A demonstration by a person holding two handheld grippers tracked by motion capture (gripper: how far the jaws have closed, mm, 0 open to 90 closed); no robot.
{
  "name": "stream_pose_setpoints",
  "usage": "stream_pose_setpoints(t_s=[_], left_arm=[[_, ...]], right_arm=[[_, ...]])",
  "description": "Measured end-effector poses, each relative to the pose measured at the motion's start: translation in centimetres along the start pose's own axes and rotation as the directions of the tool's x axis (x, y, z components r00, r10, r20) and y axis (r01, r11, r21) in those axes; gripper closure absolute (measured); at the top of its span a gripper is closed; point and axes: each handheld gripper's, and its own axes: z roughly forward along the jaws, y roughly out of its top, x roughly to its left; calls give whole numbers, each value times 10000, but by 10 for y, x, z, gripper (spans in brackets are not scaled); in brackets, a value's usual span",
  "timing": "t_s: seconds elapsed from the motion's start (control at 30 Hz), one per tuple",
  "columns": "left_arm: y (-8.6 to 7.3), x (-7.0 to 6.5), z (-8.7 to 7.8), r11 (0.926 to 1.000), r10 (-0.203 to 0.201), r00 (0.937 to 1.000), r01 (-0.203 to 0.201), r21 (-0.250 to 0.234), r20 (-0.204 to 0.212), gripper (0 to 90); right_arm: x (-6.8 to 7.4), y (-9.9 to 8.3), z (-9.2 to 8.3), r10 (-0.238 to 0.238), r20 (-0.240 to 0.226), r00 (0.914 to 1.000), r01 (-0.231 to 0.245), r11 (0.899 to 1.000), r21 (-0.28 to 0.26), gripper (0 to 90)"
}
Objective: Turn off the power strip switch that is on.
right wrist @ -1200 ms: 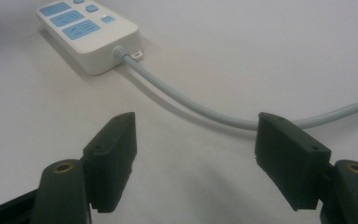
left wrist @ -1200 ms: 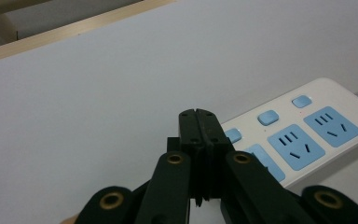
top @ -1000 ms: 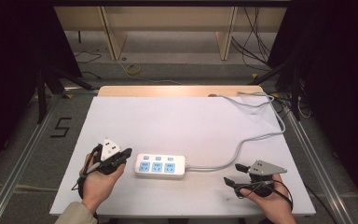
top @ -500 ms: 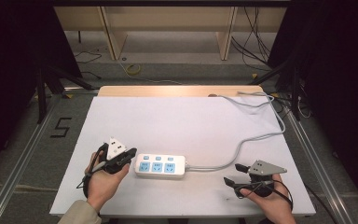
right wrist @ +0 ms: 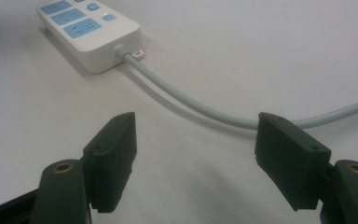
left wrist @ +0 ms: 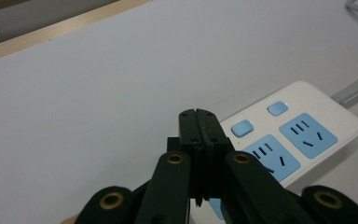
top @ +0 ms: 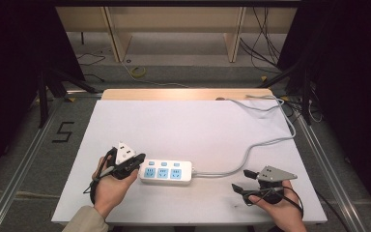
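Observation:
A white power strip (top: pixel 166 173) with blue sockets and blue switches lies near the front of the white table (top: pixel 188 125); its grey cable (top: pixel 251 150) curves off to the back right. My left gripper (top: pixel 136 162) is shut with nothing between its jaws, and its tips hover over the strip's left end. In the left gripper view the closed tips (left wrist: pixel 198 122) sit just above the strip (left wrist: pixel 303 121), beside a blue switch (left wrist: pixel 242 128). My right gripper (top: pixel 241 181) rests open near the front right edge. In the right gripper view its jaws stand wide apart, the cable (right wrist: pixel 205 109) passing beyond them.
A wooden strip (top: pixel 183 94) borders the table's far edge. Beyond it are a shelf frame (top: pixel 174 29) and loose cables on the floor (top: pixel 135 72). Metal rails (top: pixel 24 159) run along both sides of the table.
My left gripper has slid to the right, from beside the strip's left end to over it. The right gripper has not moved.

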Motion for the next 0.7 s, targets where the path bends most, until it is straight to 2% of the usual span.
stream_pose_setpoints(t_s=[0.33, 0.7], left_arm=[[3, -5, 5, 10000, 49, 9999, -49, 57, 106, 897], [8, -13, 13, 9994, 275, 9991, -281, 182, 317, 897]], right_arm=[[0, 0, 0, -11, -10, 10000, 11, 10000, 5, 304], [0, 0, 0, -22, -21, 10000, 22, 10000, 9, 304]])
